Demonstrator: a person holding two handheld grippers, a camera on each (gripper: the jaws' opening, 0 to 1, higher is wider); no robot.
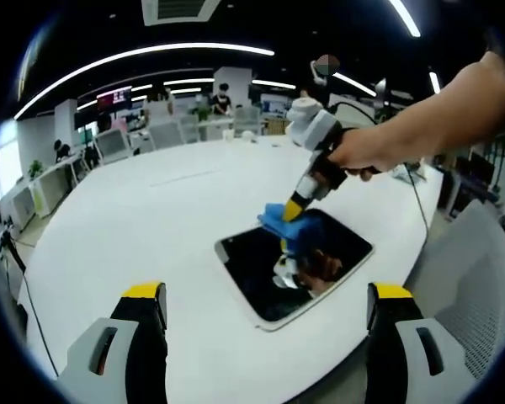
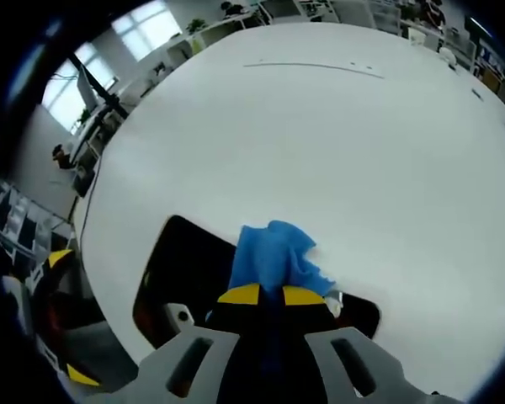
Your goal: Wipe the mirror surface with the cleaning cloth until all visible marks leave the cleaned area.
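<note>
A dark mirror (image 1: 320, 252) in a white frame lies flat on the white table (image 1: 151, 219), near its front edge. A blue cloth (image 1: 276, 220) rests on the mirror's far left corner. A hand brings my right gripper (image 1: 296, 209) in from the right, shut on that cloth and pressing it to the glass. My left gripper (image 1: 268, 291) hovers in front of the mirror, jaws wide open and holding nothing. In the right gripper view the yellow-tipped right gripper (image 2: 272, 295) pinches the blue cloth (image 2: 273, 248) over the mirror (image 2: 185, 269). The left gripper (image 2: 67, 316) shows at the left edge.
A grey mesh chair (image 1: 480, 286) stands close to the table's right edge. A thin cable (image 1: 417, 198) runs over the table on the right. Office desks, chairs (image 1: 114, 145) and people sit far behind. The wide white tabletop (image 2: 320, 126) extends beyond the mirror.
</note>
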